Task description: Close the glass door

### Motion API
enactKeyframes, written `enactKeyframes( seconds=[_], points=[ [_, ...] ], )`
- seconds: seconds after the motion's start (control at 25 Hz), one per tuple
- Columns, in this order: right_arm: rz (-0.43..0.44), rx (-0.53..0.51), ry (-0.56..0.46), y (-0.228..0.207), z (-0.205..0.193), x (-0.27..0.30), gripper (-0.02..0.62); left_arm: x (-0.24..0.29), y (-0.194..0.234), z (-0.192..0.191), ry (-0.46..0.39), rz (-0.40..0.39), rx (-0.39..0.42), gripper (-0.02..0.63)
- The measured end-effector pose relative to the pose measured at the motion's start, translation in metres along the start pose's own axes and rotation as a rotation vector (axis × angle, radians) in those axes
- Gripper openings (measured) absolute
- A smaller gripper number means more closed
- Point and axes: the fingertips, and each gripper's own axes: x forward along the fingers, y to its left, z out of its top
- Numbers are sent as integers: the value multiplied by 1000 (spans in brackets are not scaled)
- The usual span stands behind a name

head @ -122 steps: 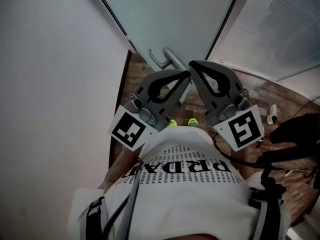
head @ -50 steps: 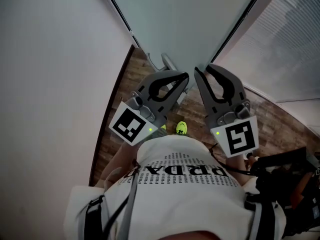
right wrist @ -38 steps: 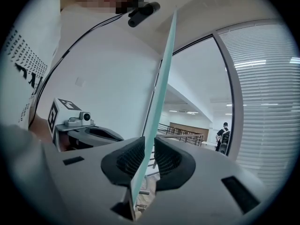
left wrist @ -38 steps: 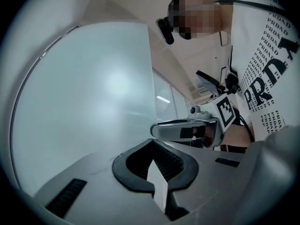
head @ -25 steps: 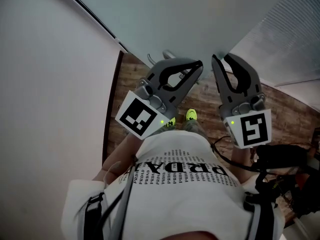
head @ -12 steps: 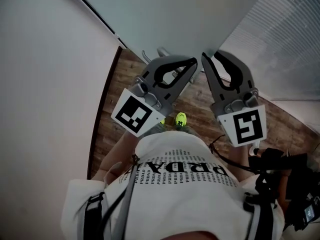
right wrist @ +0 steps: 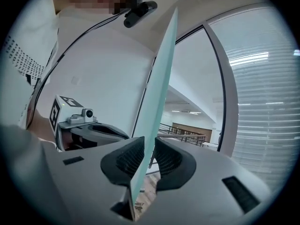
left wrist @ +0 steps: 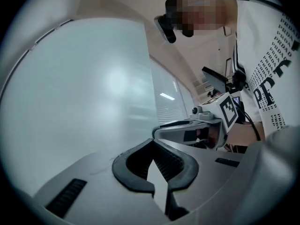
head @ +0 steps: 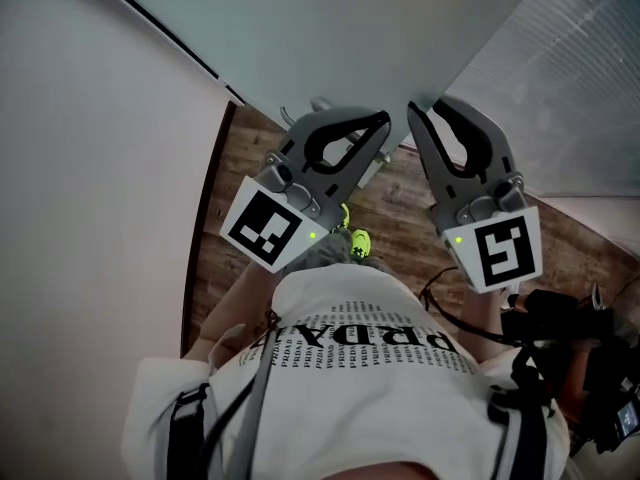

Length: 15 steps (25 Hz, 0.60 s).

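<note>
Two items: left hand-held gripper, jaws together; right hand-held gripper, clamped on door edge. Risk: pads slip off glass, or jam against frame.

A brown wooden floor meets a plain white wall at the left. Slatted blinds stand at the right.

Door handle — mostly behind left gripper.
</note>
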Motion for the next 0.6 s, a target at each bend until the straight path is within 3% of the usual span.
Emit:
enactKeyframes(
  seconds=[0.16,0.6],
  points=[
    [-9,-2,5,3,0,0,57,2,-2,3,-37,-31,-2,-2],
    [40,9,-26,3,3,1,57,-4,-2,-3,-1,-18,-12,0]
  ],
)
